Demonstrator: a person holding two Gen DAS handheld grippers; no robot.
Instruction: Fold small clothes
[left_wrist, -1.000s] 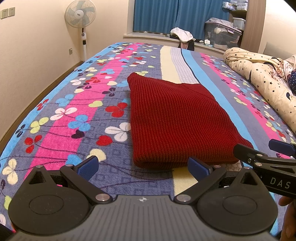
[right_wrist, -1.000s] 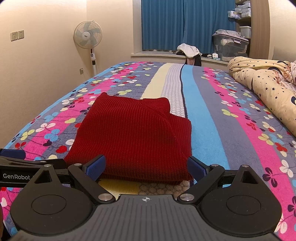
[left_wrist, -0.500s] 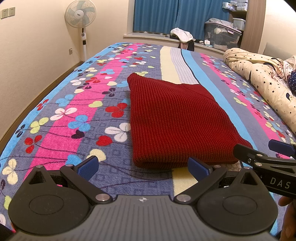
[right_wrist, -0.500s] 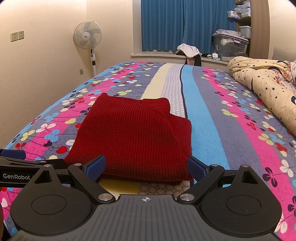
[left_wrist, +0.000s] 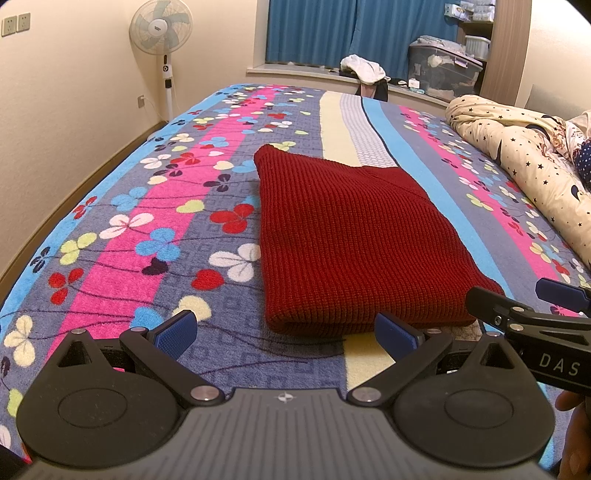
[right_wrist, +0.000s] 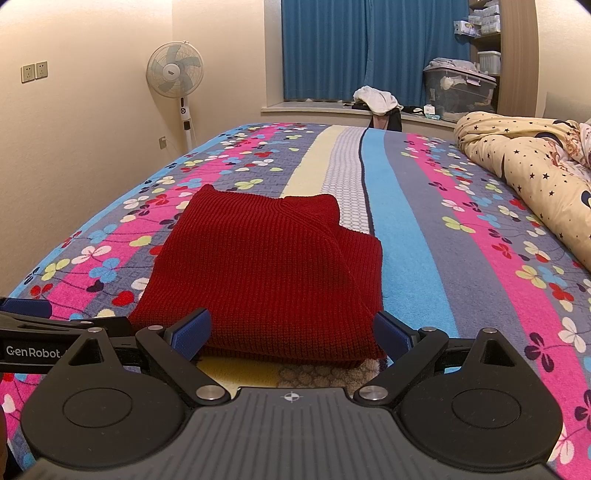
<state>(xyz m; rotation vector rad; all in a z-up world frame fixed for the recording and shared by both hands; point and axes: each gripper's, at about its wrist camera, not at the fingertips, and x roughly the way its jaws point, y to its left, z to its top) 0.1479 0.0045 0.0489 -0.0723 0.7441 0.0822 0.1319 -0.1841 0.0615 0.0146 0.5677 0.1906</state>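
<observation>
On left gripper (right_wrist: 26, 325), "GenRobot", right gripper (left_wrist: 524, 306), "DAS"

- Dark red ribbed knit garment (left_wrist: 351, 236), coarse matt wool-like cloth;
- fleecy striped floral bed blanket (left_wrist: 155, 229), soft and fuzzy;
- matt black plastic grippers, left (left_wrist: 284, 330) and right (right_wrist: 291, 330), with blue textured pads (left_wrist: 173, 332) and shiny metal rivets.

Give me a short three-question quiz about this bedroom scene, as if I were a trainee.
1. True or false: the red knit garment lies folded on the floral blanket.
2. Are the left hand-held gripper and right hand-held gripper open or shut?
3. What stands by the wall: A) standing fan, B) ladder, C) lamp?

Key: 1 true. 2 both open, holding nothing. 3 A.
</observation>
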